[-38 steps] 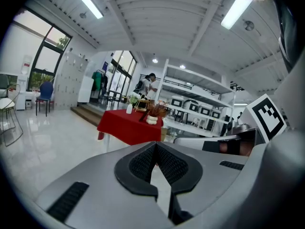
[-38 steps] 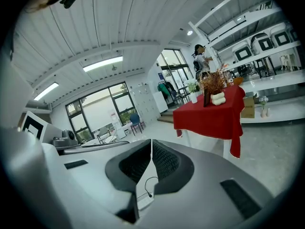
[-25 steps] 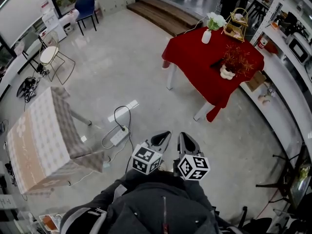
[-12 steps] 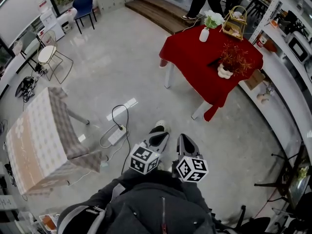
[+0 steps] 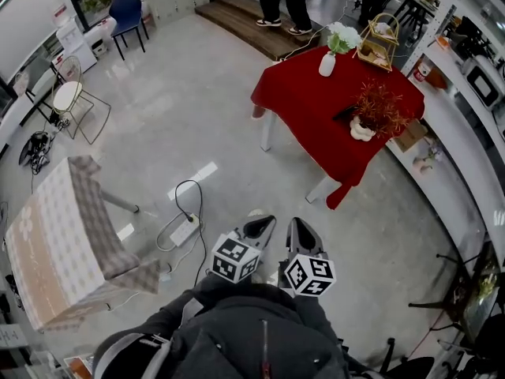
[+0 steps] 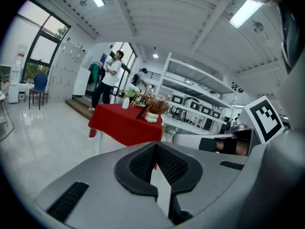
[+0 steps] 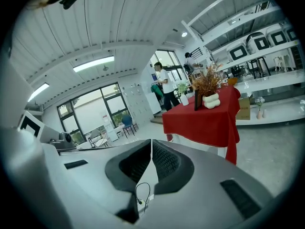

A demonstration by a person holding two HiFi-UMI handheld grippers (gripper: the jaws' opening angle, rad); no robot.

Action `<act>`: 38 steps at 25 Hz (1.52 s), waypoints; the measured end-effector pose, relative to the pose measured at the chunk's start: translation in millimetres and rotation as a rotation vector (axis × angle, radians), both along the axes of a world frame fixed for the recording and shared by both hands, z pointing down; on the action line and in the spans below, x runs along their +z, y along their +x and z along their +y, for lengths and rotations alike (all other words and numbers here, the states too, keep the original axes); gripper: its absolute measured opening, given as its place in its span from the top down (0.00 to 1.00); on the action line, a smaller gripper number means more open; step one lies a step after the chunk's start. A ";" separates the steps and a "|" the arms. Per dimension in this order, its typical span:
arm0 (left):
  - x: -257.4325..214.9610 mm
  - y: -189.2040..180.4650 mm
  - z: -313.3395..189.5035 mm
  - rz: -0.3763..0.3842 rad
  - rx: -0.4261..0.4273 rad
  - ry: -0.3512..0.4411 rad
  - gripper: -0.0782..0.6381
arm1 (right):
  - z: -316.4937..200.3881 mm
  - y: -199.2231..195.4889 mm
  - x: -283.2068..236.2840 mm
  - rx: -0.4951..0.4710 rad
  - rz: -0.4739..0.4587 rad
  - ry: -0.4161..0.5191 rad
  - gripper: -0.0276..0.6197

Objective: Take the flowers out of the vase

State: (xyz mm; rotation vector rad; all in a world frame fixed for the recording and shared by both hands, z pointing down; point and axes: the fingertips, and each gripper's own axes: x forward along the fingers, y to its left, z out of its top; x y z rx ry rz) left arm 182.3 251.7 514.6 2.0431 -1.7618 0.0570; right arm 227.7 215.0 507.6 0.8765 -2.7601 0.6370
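Left gripper [image 5: 262,226]: clenched, nothing grasped, held well short of the red table [image 5: 316,125].
Right gripper [image 5: 303,232]: clenched, empty, equally short of the table.
Flowers [image 5: 345,35]: seated in the white vase [image 5: 327,63] at the table's far edge.
Reason: table judged out of reach, so nothing is grasped yet.

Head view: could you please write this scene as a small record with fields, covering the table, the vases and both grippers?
table: red cloth table, across the floor from the person
white vase: at the far edge, holds white flowers
lumpy vase: near the right edge, holds red-brown dried flowers
wire basket: gold, at the far corner
left gripper: fingers together, empty
right gripper: fingers together, empty
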 end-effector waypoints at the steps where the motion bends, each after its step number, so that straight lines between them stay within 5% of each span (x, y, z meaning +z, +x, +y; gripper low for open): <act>1: 0.0 -5.2 -6.1 0.003 -0.003 -0.001 0.88 | -4.5 -6.2 0.0 -0.008 0.003 -0.001 0.93; 38: -29.3 -170.6 -214.4 -0.003 0.053 0.031 0.88 | -202.4 -164.1 -24.6 0.057 0.000 0.009 0.93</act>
